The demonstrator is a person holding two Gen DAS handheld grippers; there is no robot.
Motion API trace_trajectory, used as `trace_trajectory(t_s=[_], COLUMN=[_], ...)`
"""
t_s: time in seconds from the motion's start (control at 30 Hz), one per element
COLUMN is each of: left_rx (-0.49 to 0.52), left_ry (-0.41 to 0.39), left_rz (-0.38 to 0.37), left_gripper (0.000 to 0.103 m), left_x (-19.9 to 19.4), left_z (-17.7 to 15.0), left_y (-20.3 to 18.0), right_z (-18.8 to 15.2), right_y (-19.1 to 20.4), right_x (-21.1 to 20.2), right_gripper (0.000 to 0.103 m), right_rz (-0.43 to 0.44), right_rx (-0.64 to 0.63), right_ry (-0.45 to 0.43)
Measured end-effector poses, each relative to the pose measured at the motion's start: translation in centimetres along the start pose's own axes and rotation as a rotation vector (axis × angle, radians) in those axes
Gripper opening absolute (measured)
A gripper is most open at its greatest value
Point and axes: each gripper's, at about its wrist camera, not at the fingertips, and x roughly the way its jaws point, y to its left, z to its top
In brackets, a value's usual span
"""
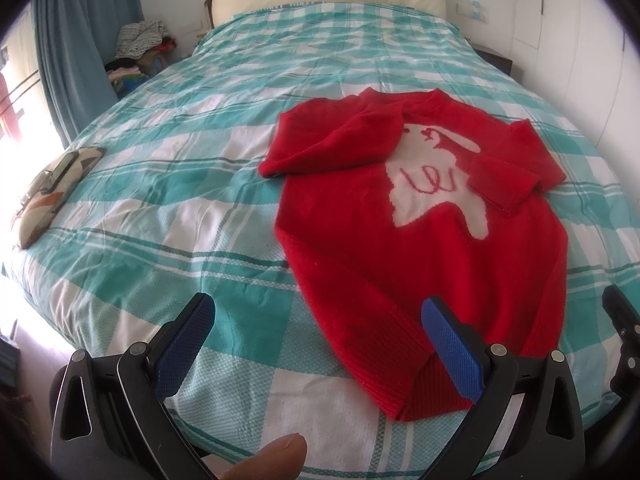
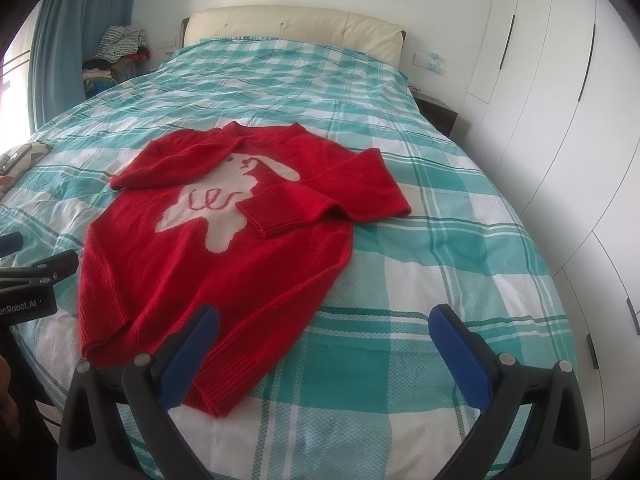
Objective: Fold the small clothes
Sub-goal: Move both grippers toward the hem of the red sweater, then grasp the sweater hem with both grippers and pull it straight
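Note:
A small red sweater (image 1: 420, 248) with a white rabbit figure lies face up on the checked bed; it also shows in the right wrist view (image 2: 208, 256). Both sleeves are folded in over the chest. My left gripper (image 1: 320, 312) is open and empty above the sweater's near left hem corner. My right gripper (image 2: 324, 320) is open and empty above the sweater's near right hem corner. The left gripper's body (image 2: 36, 280) shows at the left edge of the right wrist view.
The teal and white checked bedspread (image 1: 180, 184) covers the whole bed. A patterned cushion (image 1: 52, 188) lies at the bed's left edge. A cream headboard (image 2: 296, 24), a pile of clothes (image 2: 116, 52) by the curtain, and white wardrobes (image 2: 560, 120) at the right.

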Motion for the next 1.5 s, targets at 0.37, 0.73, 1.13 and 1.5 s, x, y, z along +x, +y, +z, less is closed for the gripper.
trace_trajectory(t_s=[0.37, 0.73, 1.13, 1.5], left_rx=[0.021, 0.047, 0.163, 0.109], left_ry=[0.01, 0.057, 0.121, 0.151], left_rz=[0.032, -0.036, -0.112, -0.171], left_gripper=[0.103, 0.103, 0.103, 0.103], left_x=[0.3, 1.3, 4.1, 5.5], left_z=[-0.3, -2.5, -4.9, -6.0], left_y=[0.0, 0.9, -4.1, -1.7], right_z=[-0.1, -1.4, -5.1, -5.5], right_y=[-0.6, -0.4, 4.3, 1.1], right_x=[0.2, 0.5, 4.0, 4.6], right_gripper=[0.103, 0.103, 0.093, 0.023], right_rz=[-0.021, 0.078, 0.274, 0.299], right_rx=[0.014, 0.042, -0.05, 0.061], right_ry=[0.011, 0.048, 0.14, 0.199])
